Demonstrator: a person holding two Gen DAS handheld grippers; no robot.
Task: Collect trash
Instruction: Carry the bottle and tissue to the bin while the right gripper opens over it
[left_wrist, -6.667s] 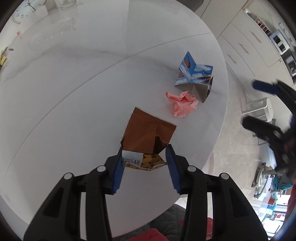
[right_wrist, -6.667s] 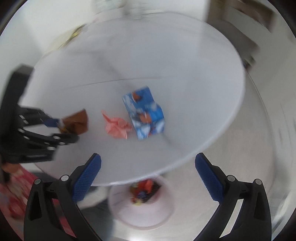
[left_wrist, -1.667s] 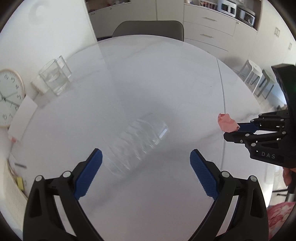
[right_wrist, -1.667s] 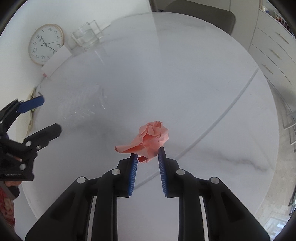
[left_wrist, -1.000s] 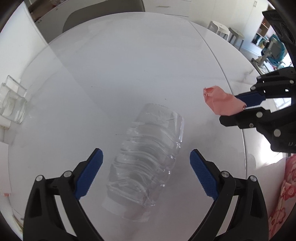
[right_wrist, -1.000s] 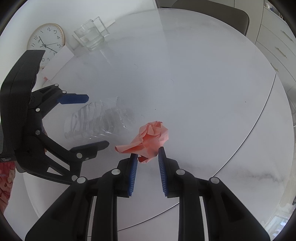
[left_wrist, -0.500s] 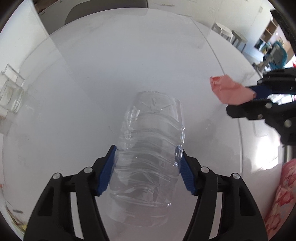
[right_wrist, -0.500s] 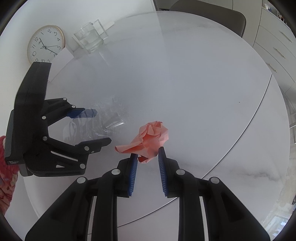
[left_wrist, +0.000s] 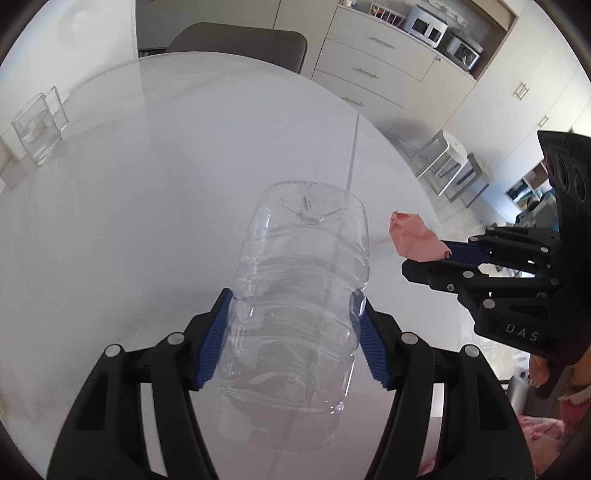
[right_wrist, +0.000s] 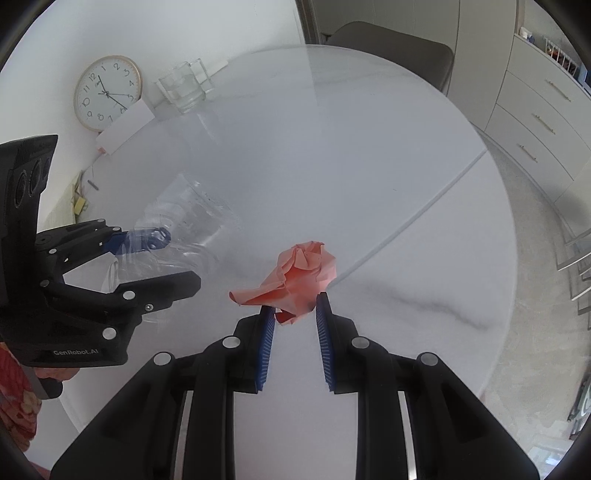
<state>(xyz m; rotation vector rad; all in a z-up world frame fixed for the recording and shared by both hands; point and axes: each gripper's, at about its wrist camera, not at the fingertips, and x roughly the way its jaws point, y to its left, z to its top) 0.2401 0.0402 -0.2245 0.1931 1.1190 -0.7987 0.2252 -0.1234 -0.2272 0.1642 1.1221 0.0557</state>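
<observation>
Over the white surface (left_wrist: 155, 192) my left gripper (left_wrist: 291, 332) pinches a clear bottle (left_wrist: 295, 295), right gripper (right_wrist: 293, 317) clamps pink paper (right_wrist: 299, 273).

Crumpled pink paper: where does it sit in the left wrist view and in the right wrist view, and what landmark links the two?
Left wrist view: the crumpled pink paper is right of centre, pinched at the tip of the right claw, beside the clear plastic bottle.
Right wrist view: it is at lower centre, just above that claw's blue pads.
Shared landmark: the glass tumbler at the table's far left edge.
</observation>
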